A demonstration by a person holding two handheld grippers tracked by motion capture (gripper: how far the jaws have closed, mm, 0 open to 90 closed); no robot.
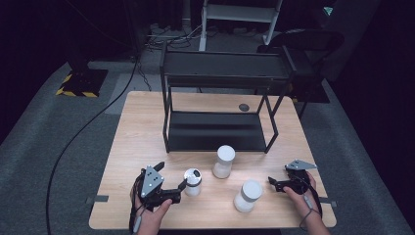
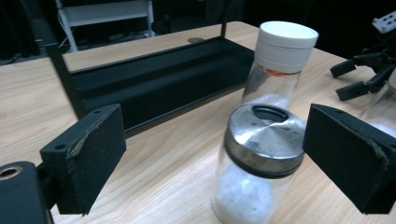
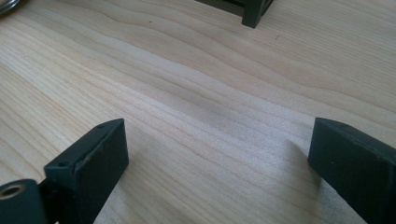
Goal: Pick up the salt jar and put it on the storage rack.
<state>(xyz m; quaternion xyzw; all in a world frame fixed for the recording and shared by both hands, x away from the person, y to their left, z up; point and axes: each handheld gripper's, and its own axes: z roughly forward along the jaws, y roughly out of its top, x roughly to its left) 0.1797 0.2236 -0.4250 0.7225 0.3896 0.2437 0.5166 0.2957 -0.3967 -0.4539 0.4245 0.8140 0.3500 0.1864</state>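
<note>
Then, lower left of the high view: left gripper (image 1: 182, 185) stood wide open beside the small glass shaker jar with a holed metal lid (image 1: 192, 181); in the left gripper view that jar (image 2: 258, 168) sat between the jaws, untouched. Centre: tall clear bottle with a white screw cap (image 1: 223, 161), then a second white-capped bottle (image 1: 247, 195), both on the light wooden table (image 1: 142, 132) before the bare black metal two-tier rack (image 1: 215, 131). Lower right: right gripper (image 1: 272, 183) gaped, holding nothing. Judgement: nothing gripped yet; grasp and any shelving remained.

Both grippers are black, each with square foam-faced jaws, a grey three-cornered plate and trailing cable.
</note>
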